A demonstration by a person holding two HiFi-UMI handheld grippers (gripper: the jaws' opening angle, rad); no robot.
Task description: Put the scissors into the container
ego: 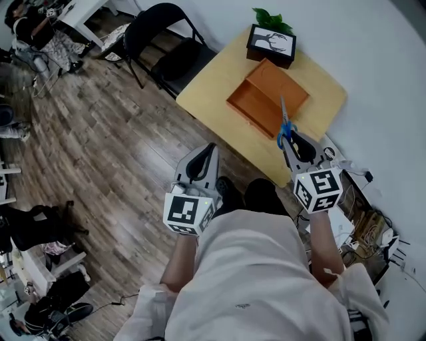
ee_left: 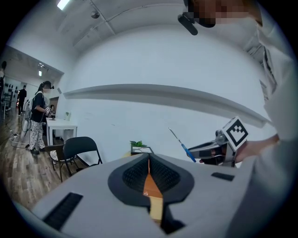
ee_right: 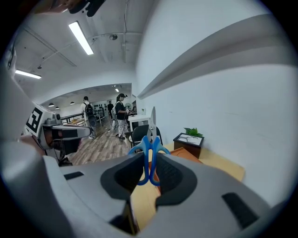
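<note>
The scissors (ego: 285,125) have blue handles and a thin blade that points out over the orange container (ego: 265,97). My right gripper (ego: 289,138) is shut on the handles and holds them above the table's near edge. From the right gripper view the scissors (ee_right: 150,151) stand upright between the pads, with the container (ee_right: 185,154) just beyond. My left gripper (ego: 212,148) hangs over the floor left of the table, shut and empty. In the left gripper view its pads (ee_left: 149,163) meet, and the scissors (ee_left: 184,146) show at the right.
The container sits on a small yellow wooden table (ego: 206,93) against the white wall. A black framed picture (ego: 271,43) and a green plant (ego: 271,20) stand at the table's far edge. A black folding chair (ego: 170,46) is to its left. Cables (ego: 373,233) lie on the floor at right.
</note>
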